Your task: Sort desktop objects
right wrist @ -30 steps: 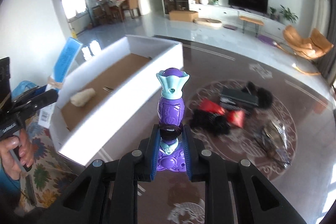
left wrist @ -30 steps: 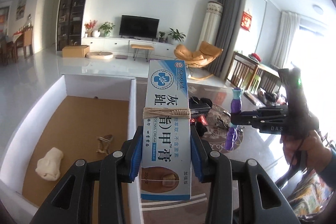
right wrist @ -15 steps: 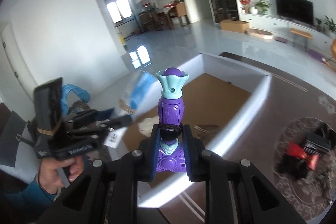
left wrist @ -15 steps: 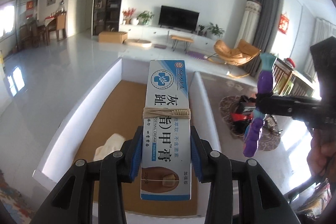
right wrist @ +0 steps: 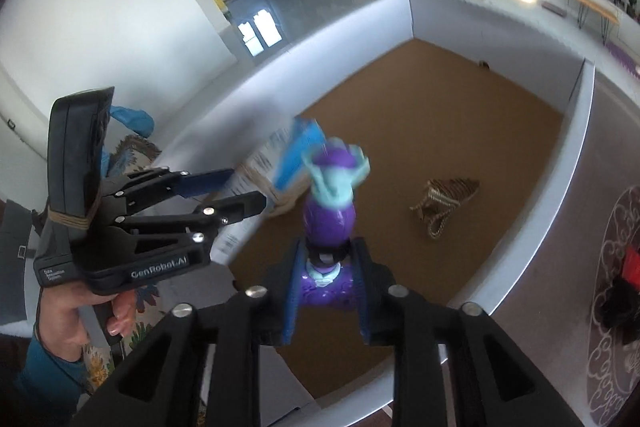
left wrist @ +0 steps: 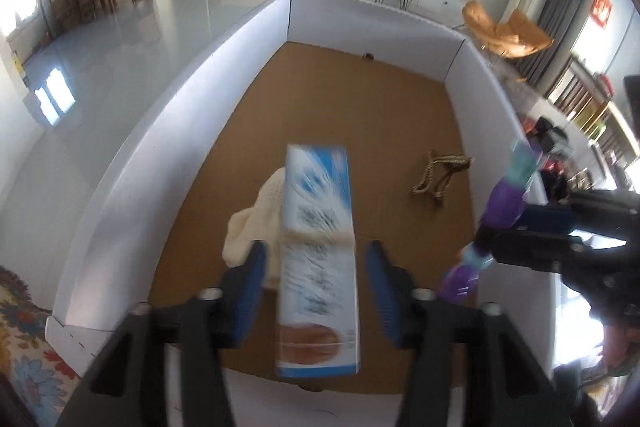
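Note:
My left gripper (left wrist: 316,255) hangs tilted down over a white-walled box (left wrist: 160,155) with a brown floor. Its jaws are opening, and a blurred blue-and-white cream carton (left wrist: 318,259) stands loose between them, with gaps on both sides. In the right wrist view the left gripper (right wrist: 248,187) and the carton (right wrist: 280,163) show at the left. My right gripper (right wrist: 328,243) is over the same box, and its jaws are opening too. A purple toy bottle (right wrist: 328,211) with a teal top sits blurred between them. From the left wrist view, the toy (left wrist: 500,203) tilts by the box's right wall.
On the box floor lie a cream cloth (left wrist: 248,227) and a small coil of rope (left wrist: 438,173). A floral fabric (left wrist: 24,339) lies outside at the lower left. A patterned rug with red and black items (right wrist: 616,291) is on the right. A person's hand (right wrist: 68,311) holds the left gripper.
Both grippers have swung over the white box and tipped downward. Both pairs of jaws have parted, so the carton and the purple toy are no longer squeezed and look blurred.

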`<action>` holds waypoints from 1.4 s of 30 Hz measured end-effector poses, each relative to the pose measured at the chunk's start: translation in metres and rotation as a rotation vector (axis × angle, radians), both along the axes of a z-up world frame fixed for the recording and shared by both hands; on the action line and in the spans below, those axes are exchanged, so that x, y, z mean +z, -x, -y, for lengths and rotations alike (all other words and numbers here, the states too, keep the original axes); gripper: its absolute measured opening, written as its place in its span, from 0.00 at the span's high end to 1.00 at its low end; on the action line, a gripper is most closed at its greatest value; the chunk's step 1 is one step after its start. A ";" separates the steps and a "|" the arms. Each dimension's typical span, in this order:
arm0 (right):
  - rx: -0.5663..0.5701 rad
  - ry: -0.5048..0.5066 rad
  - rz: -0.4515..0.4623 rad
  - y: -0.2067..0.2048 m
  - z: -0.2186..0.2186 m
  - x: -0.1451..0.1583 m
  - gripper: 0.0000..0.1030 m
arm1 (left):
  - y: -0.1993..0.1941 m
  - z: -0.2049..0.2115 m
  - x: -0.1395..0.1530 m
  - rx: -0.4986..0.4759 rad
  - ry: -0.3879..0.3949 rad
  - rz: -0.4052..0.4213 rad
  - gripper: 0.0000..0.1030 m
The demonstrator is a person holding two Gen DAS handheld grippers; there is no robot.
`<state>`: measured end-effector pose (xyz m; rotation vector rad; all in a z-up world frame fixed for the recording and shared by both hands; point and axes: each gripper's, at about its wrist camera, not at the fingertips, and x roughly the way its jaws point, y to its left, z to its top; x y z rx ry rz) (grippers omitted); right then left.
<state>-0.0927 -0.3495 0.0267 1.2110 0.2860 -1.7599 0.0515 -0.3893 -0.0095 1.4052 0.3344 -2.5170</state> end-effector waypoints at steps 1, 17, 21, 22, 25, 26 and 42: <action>-0.012 0.013 -0.006 0.003 -0.002 0.001 0.47 | -0.001 -0.003 0.000 0.006 0.029 -0.005 0.15; -0.487 -0.042 -0.419 0.045 -0.229 -0.029 0.04 | -0.024 -0.155 0.077 -0.266 0.003 -0.338 0.12; -0.613 -0.233 -0.395 0.064 -0.313 -0.072 0.04 | -0.013 -0.226 0.082 -0.425 -0.054 -0.322 0.00; -0.646 -0.273 -0.390 0.069 -0.335 -0.081 0.04 | -0.006 -0.242 0.078 -0.460 -0.074 -0.308 0.00; -0.720 -0.352 -0.374 0.068 -0.391 -0.091 0.04 | 0.023 -0.288 0.045 -0.520 -0.103 -0.245 0.00; -0.750 -0.373 -0.363 0.073 -0.407 -0.091 0.04 | 0.030 -0.299 0.032 -0.521 -0.100 -0.226 0.00; -0.867 -0.233 -0.251 0.076 -0.450 -0.091 0.00 | 0.168 -0.399 -0.103 -0.454 0.097 -0.075 0.00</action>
